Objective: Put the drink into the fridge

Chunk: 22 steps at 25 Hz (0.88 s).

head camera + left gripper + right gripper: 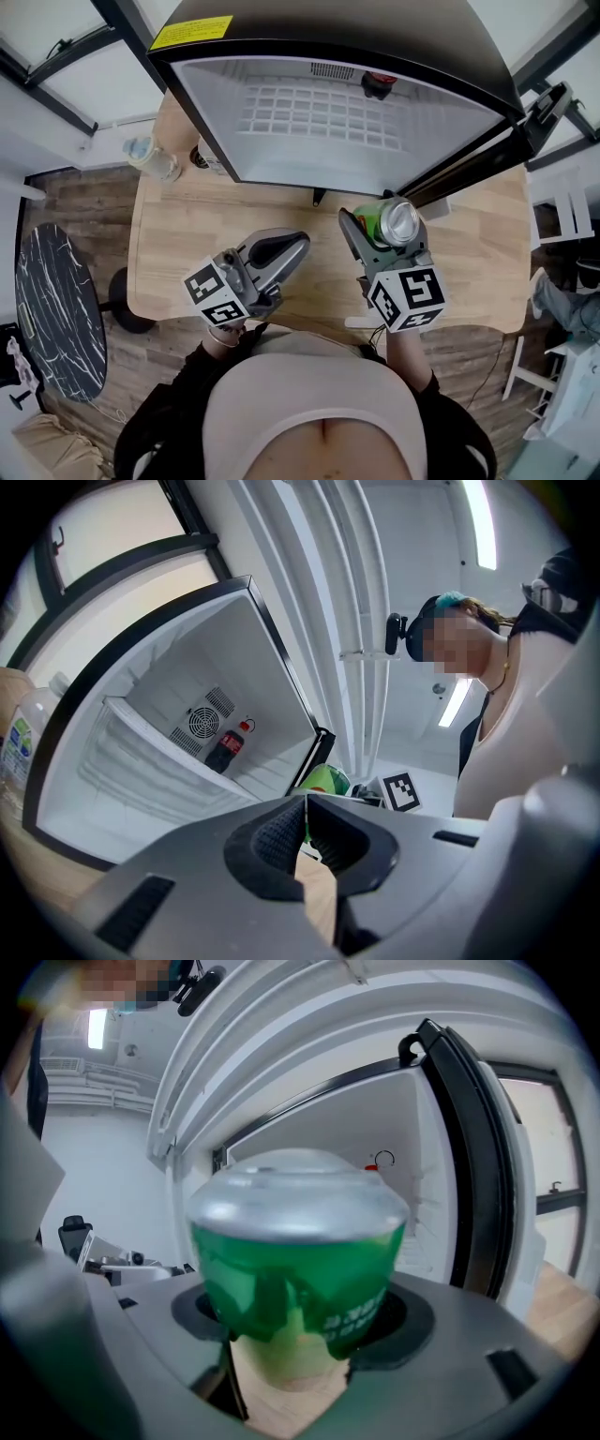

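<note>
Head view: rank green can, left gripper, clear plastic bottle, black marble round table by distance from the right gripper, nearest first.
1. green can: held in the right gripper itself.
2. left gripper: just to its left.
3. clear plastic bottle: further left, beside the fridge.
4. black marble round table: farthest left, at the picture's edge.

Print on green can point(300, 1279) is blurred.

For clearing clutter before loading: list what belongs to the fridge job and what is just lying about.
Job:
green can, clamped in right tool
open fridge

Lying about:
clear water bottle
dark bottle beside it
round marble table
left tool, shut, empty
</note>
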{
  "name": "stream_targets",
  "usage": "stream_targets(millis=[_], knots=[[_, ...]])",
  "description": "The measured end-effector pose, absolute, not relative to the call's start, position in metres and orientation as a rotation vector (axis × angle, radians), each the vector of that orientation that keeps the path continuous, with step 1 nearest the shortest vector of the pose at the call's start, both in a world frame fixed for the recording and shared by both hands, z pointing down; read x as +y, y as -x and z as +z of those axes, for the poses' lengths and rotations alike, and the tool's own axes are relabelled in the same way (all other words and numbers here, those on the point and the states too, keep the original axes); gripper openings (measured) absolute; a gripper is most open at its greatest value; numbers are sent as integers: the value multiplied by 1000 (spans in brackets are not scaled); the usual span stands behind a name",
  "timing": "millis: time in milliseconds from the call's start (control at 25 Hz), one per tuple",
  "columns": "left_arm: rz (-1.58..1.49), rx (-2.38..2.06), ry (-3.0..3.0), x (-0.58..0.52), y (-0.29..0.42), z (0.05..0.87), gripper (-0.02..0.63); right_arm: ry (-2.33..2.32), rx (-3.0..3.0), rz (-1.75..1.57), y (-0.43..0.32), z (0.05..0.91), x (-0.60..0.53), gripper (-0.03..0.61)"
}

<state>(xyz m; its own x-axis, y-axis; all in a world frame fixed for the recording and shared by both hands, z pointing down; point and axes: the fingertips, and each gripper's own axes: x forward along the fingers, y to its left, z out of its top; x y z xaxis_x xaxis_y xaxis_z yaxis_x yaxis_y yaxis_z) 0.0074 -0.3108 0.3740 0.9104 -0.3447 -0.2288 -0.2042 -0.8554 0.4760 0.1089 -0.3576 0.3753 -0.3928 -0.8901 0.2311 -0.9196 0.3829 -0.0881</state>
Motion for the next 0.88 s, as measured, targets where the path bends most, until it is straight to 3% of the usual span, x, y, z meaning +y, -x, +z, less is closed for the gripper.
stream_targets(millis=[880], knots=[[-443,-557,-2571,-314,22,388,12,-1720,-2411,199,-138,350,-450,350]])
